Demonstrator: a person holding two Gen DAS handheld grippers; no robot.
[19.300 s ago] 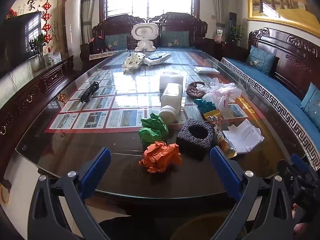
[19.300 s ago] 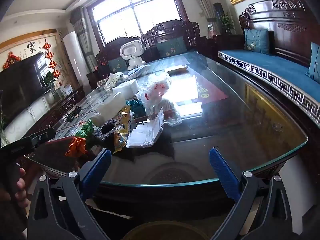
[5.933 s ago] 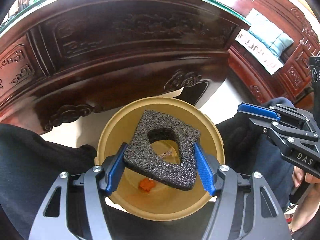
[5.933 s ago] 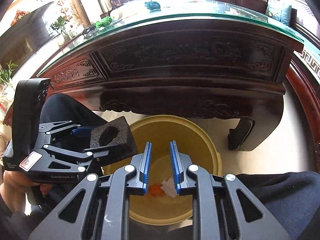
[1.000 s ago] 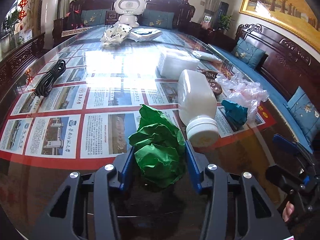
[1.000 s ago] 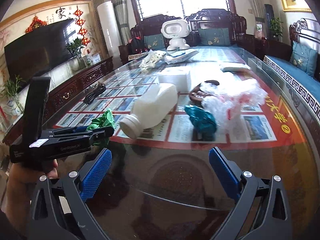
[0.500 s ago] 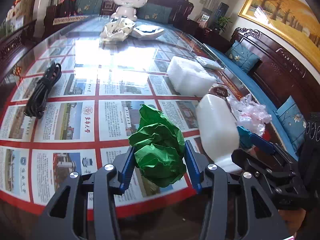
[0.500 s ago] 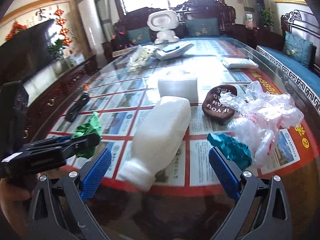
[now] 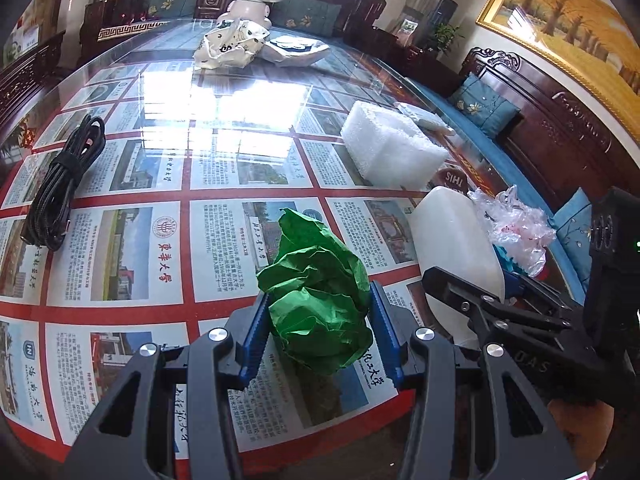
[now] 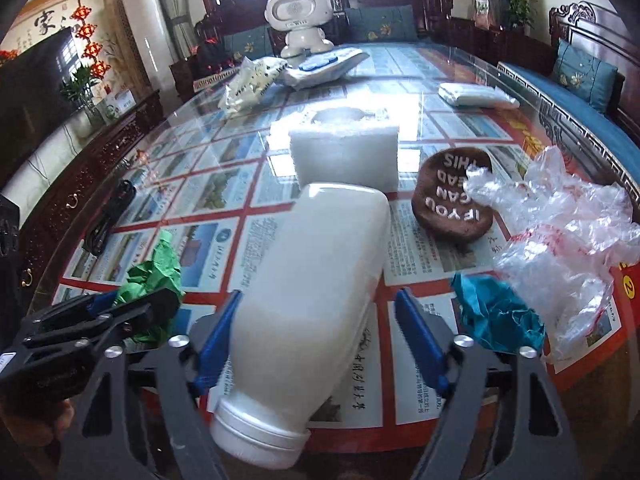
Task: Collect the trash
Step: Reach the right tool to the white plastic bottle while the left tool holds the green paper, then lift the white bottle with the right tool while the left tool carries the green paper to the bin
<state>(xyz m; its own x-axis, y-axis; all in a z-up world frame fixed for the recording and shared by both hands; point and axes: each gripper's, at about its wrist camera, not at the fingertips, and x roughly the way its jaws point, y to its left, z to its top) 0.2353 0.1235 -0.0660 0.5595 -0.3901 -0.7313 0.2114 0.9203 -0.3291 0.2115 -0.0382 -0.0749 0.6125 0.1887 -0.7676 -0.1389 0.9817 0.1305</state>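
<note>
A crumpled green paper (image 9: pixel 316 292) sits between the blue pads of my left gripper (image 9: pixel 318 320), which is shut on it just above the glass table (image 9: pixel 168 92). A white plastic bottle (image 10: pixel 312 280) lies on its side with the cap toward me. My right gripper (image 10: pixel 318 320) straddles its body, jaws closing. The left pad is at the bottle's side, while a gap shows at the right pad. In the left wrist view the bottle (image 9: pixel 452 236) and the right gripper (image 9: pixel 500 292) are at the right.
Beyond the bottle are a white foam block (image 10: pixel 344 156), a brown lettered disc (image 10: pixel 452 200), a clear plastic bag (image 10: pixel 560 232) and a teal paper wad (image 10: pixel 496 320). A black cable coil (image 9: pixel 60 184) lies far left. A white robot toy (image 10: pixel 300 20) and bags stand at the far end.
My right gripper has come forward and down over the white bottle, and its jaws have narrowed around it. The left gripper, still holding the green paper, has shifted across the table.
</note>
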